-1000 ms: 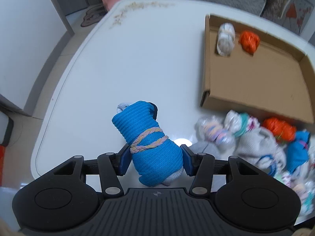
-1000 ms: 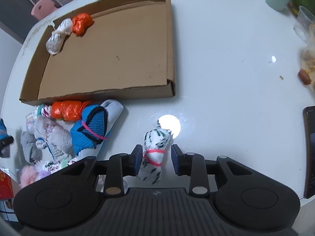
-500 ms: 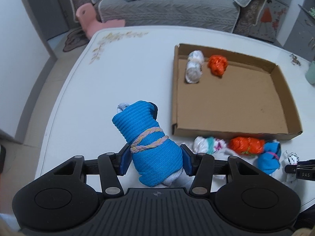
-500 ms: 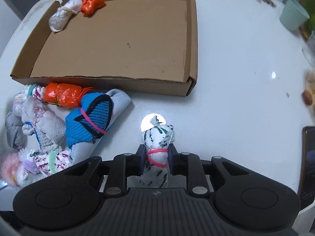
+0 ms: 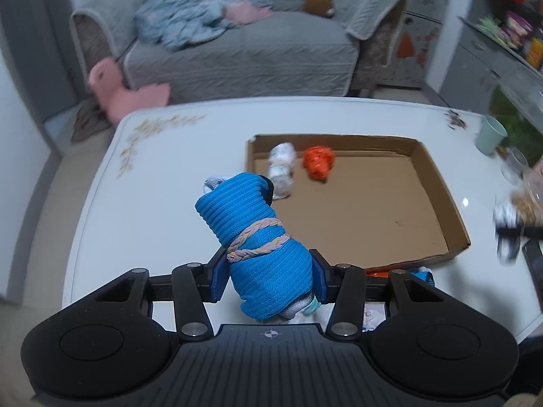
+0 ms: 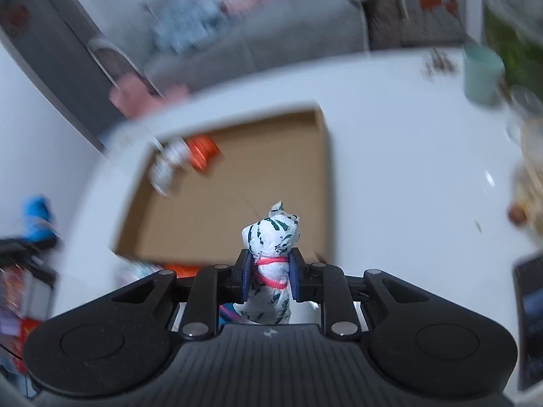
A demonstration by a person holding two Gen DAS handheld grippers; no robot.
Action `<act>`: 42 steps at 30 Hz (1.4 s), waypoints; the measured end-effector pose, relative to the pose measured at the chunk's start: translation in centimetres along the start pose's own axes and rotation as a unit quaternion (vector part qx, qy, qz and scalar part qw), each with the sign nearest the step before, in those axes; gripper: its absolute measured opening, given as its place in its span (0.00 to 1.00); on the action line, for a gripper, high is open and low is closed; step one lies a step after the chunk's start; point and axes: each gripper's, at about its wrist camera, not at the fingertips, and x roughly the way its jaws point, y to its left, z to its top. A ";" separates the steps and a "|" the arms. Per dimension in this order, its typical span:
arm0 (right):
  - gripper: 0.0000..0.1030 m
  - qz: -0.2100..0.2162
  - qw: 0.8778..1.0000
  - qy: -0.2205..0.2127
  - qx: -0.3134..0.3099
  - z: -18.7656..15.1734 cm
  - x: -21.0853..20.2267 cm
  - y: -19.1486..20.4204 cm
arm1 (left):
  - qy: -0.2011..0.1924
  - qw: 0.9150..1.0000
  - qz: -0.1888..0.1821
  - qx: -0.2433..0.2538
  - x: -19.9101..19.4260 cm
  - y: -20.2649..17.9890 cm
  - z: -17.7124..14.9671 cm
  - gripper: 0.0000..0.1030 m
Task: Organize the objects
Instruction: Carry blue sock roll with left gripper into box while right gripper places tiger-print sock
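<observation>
right gripper (image 6: 268,276): pads clamped on white sock bundle with green marks (image 6: 270,237), pink band around it | held above white table (image 6: 407,176) | cardboard tray (image 6: 237,183) beyond: orange bundle (image 6: 202,151) and pale bundle (image 6: 168,168) in far left corner | mint cup (image 6: 482,74) far right | view blurred

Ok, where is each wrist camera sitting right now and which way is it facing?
Left wrist: behind the left gripper, raised above the table, looking down and forward at the cardboard tray and sofa; its jaws are closing on a blue sock roll.
Right wrist: behind the right gripper, blurred, facing the same tray; jaws shut on a white green-striped bundle.
Shared: tray, white bundle and orange bundle inside, green cup.
</observation>
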 end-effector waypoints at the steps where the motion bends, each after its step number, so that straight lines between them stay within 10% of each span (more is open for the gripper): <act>1: 0.19 0.014 1.000 -0.021 -0.013 1.9 2.7 0.7 | -0.004 1.000 -0.003 0.013 0.1 -0.4 0.2 0.52; 9: 0.19 0.066 0.988 -0.077 -0.112 8.9 6.1 5.8 | -0.012 0.997 -0.027 0.065 2.9 -1.8 2.7 0.52; 27: 0.20 0.083 0.985 0.075 -0.134 11.5 17.9 7.0 | 0.052 0.989 -0.049 0.127 17.9 -3.8 3.1 0.53; 42: 0.20 0.056 0.981 0.121 -0.139 10.3 22.2 7.0 | 0.054 0.993 -0.028 0.098 20.6 -2.7 4.4 0.54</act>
